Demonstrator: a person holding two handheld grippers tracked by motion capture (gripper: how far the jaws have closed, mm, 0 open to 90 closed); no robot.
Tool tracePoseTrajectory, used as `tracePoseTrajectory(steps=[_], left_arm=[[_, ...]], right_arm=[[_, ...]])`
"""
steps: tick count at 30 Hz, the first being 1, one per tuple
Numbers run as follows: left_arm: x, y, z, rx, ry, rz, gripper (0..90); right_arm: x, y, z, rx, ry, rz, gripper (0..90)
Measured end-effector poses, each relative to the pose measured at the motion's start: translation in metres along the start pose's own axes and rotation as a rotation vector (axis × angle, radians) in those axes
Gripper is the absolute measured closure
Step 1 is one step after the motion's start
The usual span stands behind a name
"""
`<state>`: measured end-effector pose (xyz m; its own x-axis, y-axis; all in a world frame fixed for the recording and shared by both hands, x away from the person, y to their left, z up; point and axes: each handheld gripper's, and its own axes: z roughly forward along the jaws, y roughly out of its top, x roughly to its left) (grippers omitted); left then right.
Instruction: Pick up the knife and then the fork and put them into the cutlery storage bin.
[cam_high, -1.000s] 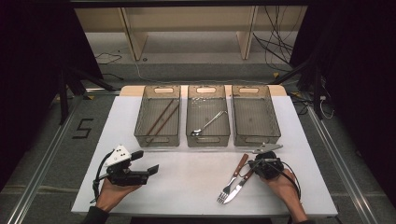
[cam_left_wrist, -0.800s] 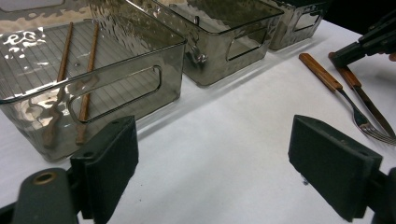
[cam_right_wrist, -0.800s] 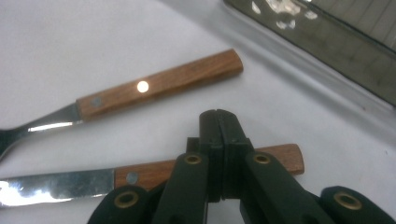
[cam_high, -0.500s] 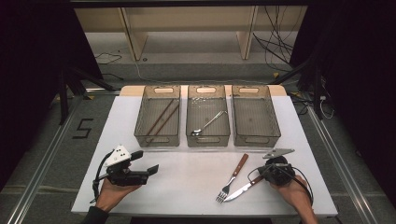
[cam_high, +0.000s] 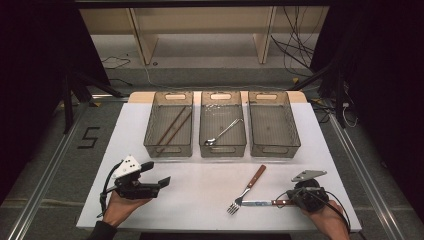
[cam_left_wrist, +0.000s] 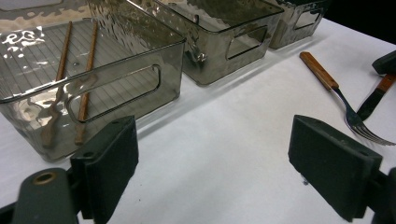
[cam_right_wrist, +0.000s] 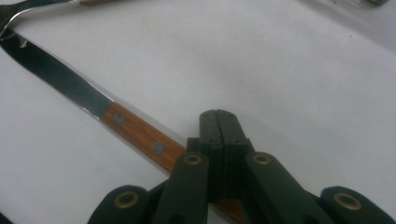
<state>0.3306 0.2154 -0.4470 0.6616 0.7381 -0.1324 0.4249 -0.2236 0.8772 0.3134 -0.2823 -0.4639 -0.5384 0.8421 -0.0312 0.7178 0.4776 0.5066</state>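
Note:
A knife (cam_high: 257, 203) with a wooden handle lies level near the table's front edge, its blade tip by the tines of a wood-handled fork (cam_high: 247, 190). My right gripper (cam_high: 290, 199) is at the knife's handle end. In the right gripper view its jaws (cam_right_wrist: 217, 116) are pressed together with nothing between them, and they lie across the knife handle (cam_right_wrist: 140, 135). My left gripper (cam_high: 156, 173) rests at the front left, open and empty. Its view (cam_left_wrist: 233, 172) takes in bare table, with the fork (cam_left_wrist: 336, 93) and knife (cam_left_wrist: 373, 98) farther off.
Three clear bins stand in a row at mid-table. The left bin (cam_high: 168, 148) holds two chopsticks (cam_high: 172, 127), the middle bin (cam_high: 223, 148) a spoon (cam_high: 222, 132), and the right bin (cam_high: 274, 148) has nothing in it. The white table (cam_high: 200, 190) drops off at the front.
My right gripper has moved right along the front edge. The knife swung from a slant beside the fork to lying level, its handle following the gripper. The left gripper stayed put.

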Motion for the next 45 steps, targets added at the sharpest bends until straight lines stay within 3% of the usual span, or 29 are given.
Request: tracePoseTrajectory(steps=[6,9,13,17,20,28,32,43,45], left_arm=[[0.0,0.0,0.0,0.0,0.0,-0.001,15.6],[0.0,0.0,0.001,0.001,-0.001,-0.001,15.6],[0.001,0.0,0.001,-0.004,0.001,-0.002,15.6],[0.001,0.0,0.0,-0.009,0.002,-0.005,15.6],[0.001,0.0,0.0,-0.009,0.002,-0.005,15.6],[0.001,0.0,0.0,-0.009,0.001,-0.004,15.6],[0.001,0.0,0.0,-0.011,0.001,-0.002,15.6],[0.001,0.0,0.0,-0.008,0.0,0.0,15.6],[0.001,0.0,0.0,-0.008,0.0,0.0,15.6]], right_arm=[[0.0,-0.002,-0.007,0.0,0.006,-0.012,87.7],[0.0,0.003,-0.013,-0.013,0.036,-0.06,73.8],[0.005,0.013,-0.015,0.041,0.108,-0.135,49.5],[0.009,0.018,-0.013,0.074,0.142,-0.196,36.3],[0.012,0.021,-0.01,0.114,0.145,-0.238,33.0],[0.021,0.029,-0.001,0.185,0.134,-0.317,33.7],[0.023,0.03,0.005,0.223,0.125,-0.333,37.7],[0.024,0.032,0.007,0.288,0.135,-0.351,57.5],[0.026,0.032,0.007,0.293,0.13,-0.375,58.8]])
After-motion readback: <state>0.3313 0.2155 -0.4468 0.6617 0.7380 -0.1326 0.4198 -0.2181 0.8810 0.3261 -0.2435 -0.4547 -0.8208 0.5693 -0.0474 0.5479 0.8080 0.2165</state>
